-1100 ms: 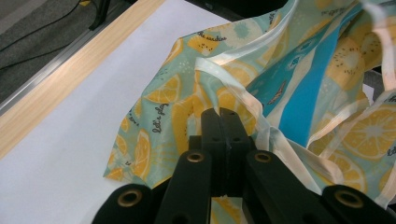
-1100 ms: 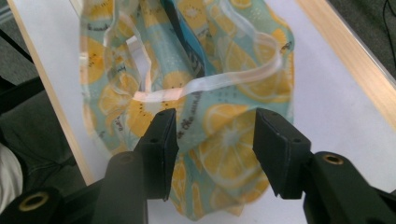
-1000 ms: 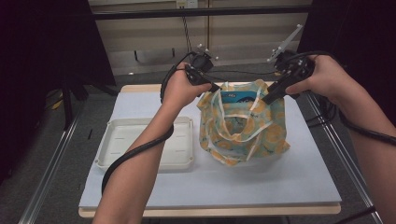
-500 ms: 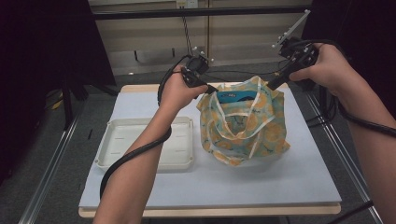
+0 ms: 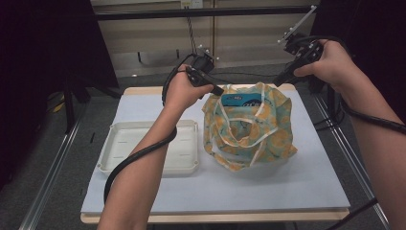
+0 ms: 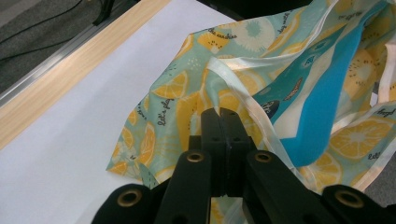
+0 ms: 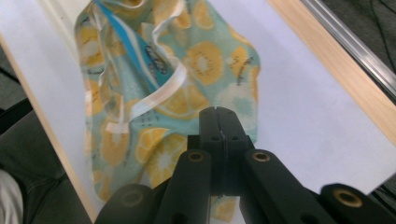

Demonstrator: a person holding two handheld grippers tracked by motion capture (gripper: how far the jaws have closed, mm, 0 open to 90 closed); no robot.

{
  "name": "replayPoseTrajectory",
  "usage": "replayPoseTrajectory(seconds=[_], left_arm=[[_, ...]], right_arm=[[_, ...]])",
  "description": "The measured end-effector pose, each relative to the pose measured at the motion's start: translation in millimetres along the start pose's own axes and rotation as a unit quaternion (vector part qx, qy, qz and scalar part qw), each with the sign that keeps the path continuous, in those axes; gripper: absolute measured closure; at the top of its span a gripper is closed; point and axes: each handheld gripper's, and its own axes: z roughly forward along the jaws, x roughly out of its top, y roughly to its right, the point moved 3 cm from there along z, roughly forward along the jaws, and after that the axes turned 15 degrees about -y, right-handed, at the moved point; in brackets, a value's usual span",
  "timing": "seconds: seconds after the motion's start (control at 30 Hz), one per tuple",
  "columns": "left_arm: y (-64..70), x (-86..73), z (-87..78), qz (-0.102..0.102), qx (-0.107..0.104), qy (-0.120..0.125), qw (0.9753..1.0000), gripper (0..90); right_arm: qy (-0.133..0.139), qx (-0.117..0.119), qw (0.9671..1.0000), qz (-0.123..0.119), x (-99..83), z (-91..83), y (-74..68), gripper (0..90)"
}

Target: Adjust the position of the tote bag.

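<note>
Where the white table top (image 5: 143, 191) ends, a pale wooden edge runs round it, seen along the front in the high view and as a strip beside the white sheet in both gripper views, with a metal rail just beyond it. The table stands on a grey floor (image 5: 48, 191), with metal frame bars at either side, a dark horizontal bar across the back and pale cabinet panels (image 5: 153, 33) behind that; the rest of the room is dark. A fruit-print cloth bag (image 5: 249, 129), teal with orange slices and cream handles, sits right of the table's middle, slumped open, with a blue packet (image 5: 242, 99) showing at its mouth. Just left of it, not touching, lies a white tray (image 5: 119, 153), empty. The left gripper (image 5: 218, 91) is at the bag's far left rim; in the left gripper view its jaws are pressed together at the bag's fabric, but whether cloth lies between them I cannot tell. The right gripper (image 5: 277, 81) is lifted above the table's far right corner, clear of the bag, its jaws together with nothing between them in the right gripper view.
</note>
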Motion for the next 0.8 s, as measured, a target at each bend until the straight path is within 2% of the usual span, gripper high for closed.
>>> replayPoseTrajectory(seconds=[0.07, 0.13, 0.27, 0.4, 0.53, 0.6, 0.63, 0.7, 0.8], left_arm=[[0.3, -0.4, -0.9, 0.000, -0.001, 0.000, 1.0000, 90.0], [0.1, -1.5, -3.9, 0.000, -0.001, 0.003, 1.0000, 90.0], [2.0, -3.4, -9.9, -0.001, 0.000, 0.010, 0.9999, 90.0], [3.7, -5.0, -15.6, 0.002, 0.001, 0.011, 0.9999, 90.0], [6.4, -6.1, -19.0, 0.005, 0.003, 0.012, 0.9999, 90.0], [8.4, -6.8, -21.6, 0.006, 0.000, 0.015, 0.9999, 90.0], [8.9, -7.2, -23.1, 0.008, -0.001, 0.015, 0.9999, 90.0], [9.7, -7.7, -26.8, 0.010, -0.001, 0.016, 0.9998, 90.0], [9.2, -7.6, -33.9, 0.012, 0.000, 0.021, 0.9997, 90.0]], right_arm=[[0.007, 0.006, 0.9999, -0.013, 0.2, 1.4, -4.1, 90.0], [0.008, 0.003, 0.9996, -0.026, -0.3, 0.9, -9.2, 86.2], [0.009, 0.001, 0.9995, -0.031, -1.8, -5.9, -16.8, 76.6], [0.013, 0.003, 0.9987, -0.050, -3.3, -7.7, -26.0, 65.1], [-0.022, -0.005, 0.9979, -0.061, -4.0, 15.1, -29.8, 65.6], [-0.025, 0.002, 0.9980, -0.059, -3.4, 22.1, -29.9, 74.5], [-0.025, 0.004, 0.9977, -0.064, -2.8, 24.2, -29.2, 77.4], [-0.025, 0.004, 0.9980, -0.058, -1.6, 24.8, -28.3, 83.6], [-0.026, 0.005, 0.9983, -0.052, 0.1, 20.1, -26.8, 87.1]])
